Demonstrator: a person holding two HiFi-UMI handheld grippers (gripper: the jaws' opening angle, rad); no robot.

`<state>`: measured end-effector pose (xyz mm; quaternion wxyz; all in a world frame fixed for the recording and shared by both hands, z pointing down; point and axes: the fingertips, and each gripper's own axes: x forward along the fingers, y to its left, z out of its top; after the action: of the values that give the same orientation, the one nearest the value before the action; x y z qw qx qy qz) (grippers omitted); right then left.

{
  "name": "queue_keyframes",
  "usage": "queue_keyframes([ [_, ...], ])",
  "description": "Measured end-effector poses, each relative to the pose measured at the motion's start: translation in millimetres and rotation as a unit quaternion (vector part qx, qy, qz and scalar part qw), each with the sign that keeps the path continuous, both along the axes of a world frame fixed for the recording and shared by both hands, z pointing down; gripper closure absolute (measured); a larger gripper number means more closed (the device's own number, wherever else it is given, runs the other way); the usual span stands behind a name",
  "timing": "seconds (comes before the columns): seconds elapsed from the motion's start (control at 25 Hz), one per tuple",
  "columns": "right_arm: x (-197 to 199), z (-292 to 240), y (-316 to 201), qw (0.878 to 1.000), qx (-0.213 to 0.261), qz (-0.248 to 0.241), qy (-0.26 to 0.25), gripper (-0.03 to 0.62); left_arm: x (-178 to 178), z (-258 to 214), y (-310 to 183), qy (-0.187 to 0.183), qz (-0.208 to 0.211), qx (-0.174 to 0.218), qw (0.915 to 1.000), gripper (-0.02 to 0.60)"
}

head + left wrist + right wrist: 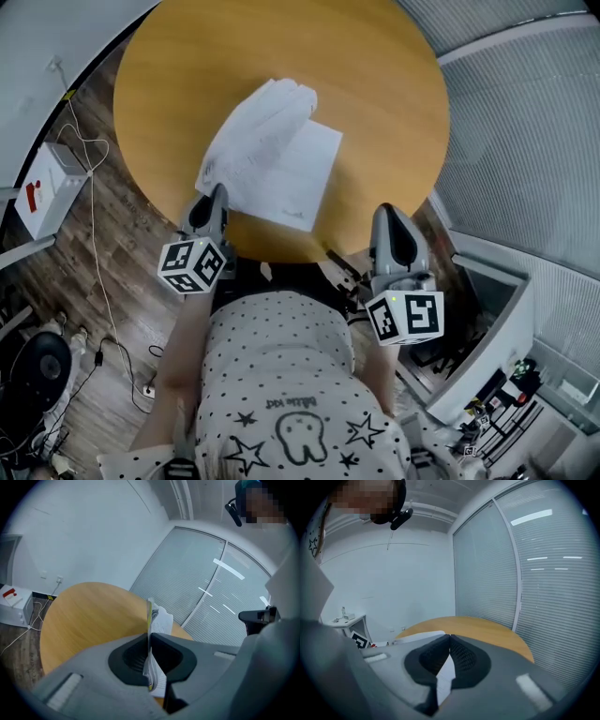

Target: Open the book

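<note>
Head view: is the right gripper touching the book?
No, the right gripper hangs by the table's near edge, apart from the book, whose raised pages the left gripper clamps.

book (272, 159) on table (375, 75) | left tongs (217, 192) on near corner | right tongs (389, 212) apart

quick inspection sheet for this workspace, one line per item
surface: round wooden table
job's things: book lying on the table, partly open, left side's pages lifted
clutter: nothing seen on the table
grippers: left gripper shut on the book's near edge; right gripper shut, apart from the book, at the table's near edge
cables: white cable on the floor by a white box
surroundings: wood floor, blinds to the right
</note>
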<state>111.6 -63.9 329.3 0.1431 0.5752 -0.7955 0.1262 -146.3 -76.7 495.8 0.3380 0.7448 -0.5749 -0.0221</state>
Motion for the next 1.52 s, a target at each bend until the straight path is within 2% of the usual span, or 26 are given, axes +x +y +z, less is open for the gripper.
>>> queue_keyframes([
  [0.4,13.4,-11.0,4.5,1.0,0.01,0.021,0.008,0.591,-30.7,12.6,13.9,-0.007,-0.052,-0.026,0.9983,0.555],
  [0.68,4.9,-13.1,3.5,1.0,0.016,0.014,0.006,0.591,-39.2,26.6,12.0,-0.006,-0.065,-0.043,0.997,0.555],
  [0.96,1.2,-14.7,5.9,1.0,0.019,0.014,0.004,0.591,-49.2,52.0,11.3,-0.005,-0.076,-0.079,0.994,0.554],
  [1.12,0.2,-14.1,6.4,1.0,0.022,0.018,0.001,0.591,-54.3,71.6,11.8,-0.006,-0.073,-0.113,0.9909,0.55],
  [1.36,-4.8,-9.2,1.8,0.999,0.026,0.027,-0.003,0.591,-60.0,95.8,7.0,-0.055,-0.038,-0.157,0.9854,0.545],
  [1.52,-5.8,-10.3,3.3,0.999,0.029,0.033,-0.013,0.591,-59.7,106.5,7.4,-0.088,-0.02,-0.203,0.9751,0.538],
])
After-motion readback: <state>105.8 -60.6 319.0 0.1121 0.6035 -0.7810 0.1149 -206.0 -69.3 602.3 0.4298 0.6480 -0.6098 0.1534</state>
